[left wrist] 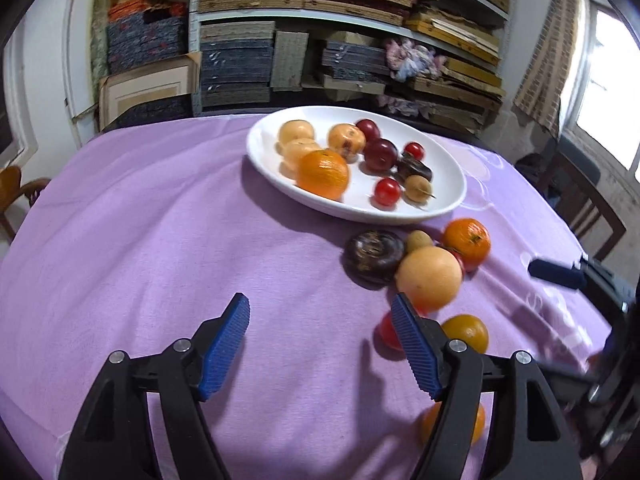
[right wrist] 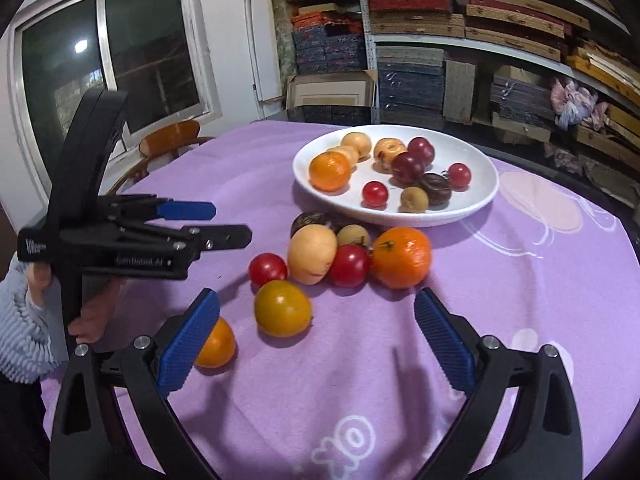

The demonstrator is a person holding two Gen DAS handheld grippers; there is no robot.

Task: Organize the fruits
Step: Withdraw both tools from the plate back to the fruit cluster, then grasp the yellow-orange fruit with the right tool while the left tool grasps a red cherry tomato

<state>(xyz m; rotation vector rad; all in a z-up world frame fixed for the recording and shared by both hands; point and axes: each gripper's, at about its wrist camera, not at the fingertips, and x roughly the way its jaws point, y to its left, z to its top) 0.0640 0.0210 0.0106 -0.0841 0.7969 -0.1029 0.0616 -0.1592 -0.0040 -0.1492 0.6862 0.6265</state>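
Observation:
A white oval plate at the far side of the purple tablecloth holds several fruits, among them an orange. More fruits lie loose in front of it: a dark purple fruit, a pale yellow fruit, an orange, red tomatoes and two yellow-orange tomatoes. My left gripper is open and empty, left of the loose fruits. My right gripper is open and empty, with a yellow-orange tomato between its fingers.
Shelves stacked with carpet samples stand behind the table. A wooden chair sits at the table's far left, a dark chair at the right. In the right wrist view the left gripper is seen from the side.

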